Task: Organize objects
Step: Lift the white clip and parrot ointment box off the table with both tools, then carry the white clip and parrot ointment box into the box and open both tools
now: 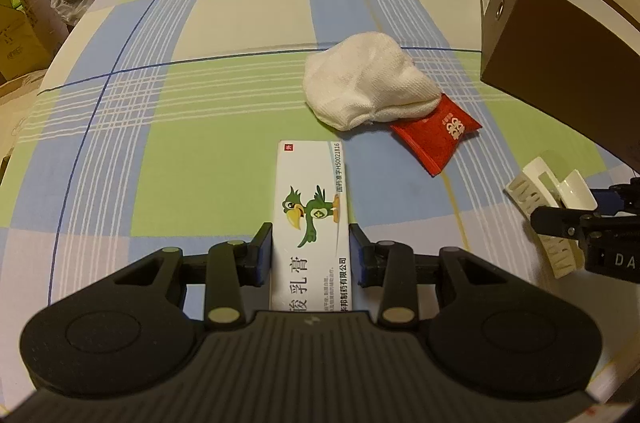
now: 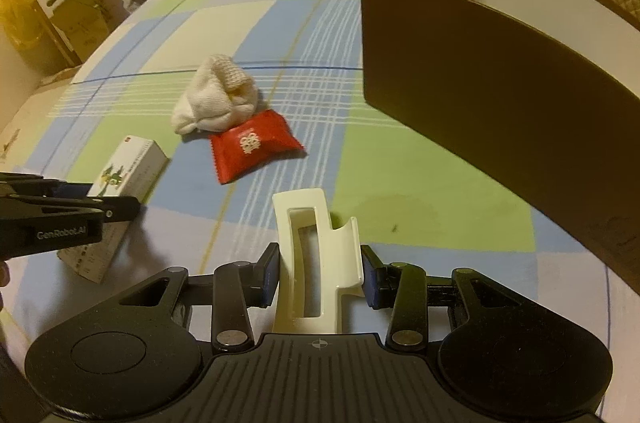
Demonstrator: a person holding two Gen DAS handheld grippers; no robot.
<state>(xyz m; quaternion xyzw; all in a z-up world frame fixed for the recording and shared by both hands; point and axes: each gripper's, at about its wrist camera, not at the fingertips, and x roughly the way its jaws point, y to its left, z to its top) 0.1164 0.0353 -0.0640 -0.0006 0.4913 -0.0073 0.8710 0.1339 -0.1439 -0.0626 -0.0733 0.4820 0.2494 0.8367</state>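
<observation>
The left gripper (image 1: 311,247) pinches a white medicine box with a green bird (image 1: 310,215). The right gripper (image 2: 320,273) pinches a cream plastic hair clip (image 2: 316,255). At 12 o'clock on the checked counter (image 1: 200,151), a white rolled sock (image 1: 366,81) touches a red snack packet (image 1: 436,135)

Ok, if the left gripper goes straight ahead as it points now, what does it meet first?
Probably the white cloth, just right of dead centre beyond the ointment box held by the left gripper. Depth is unclear; it may pass just left of it.

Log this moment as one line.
left gripper: shut on medicine box | right gripper: shut on hair clip | sock, red packet: on table
</observation>
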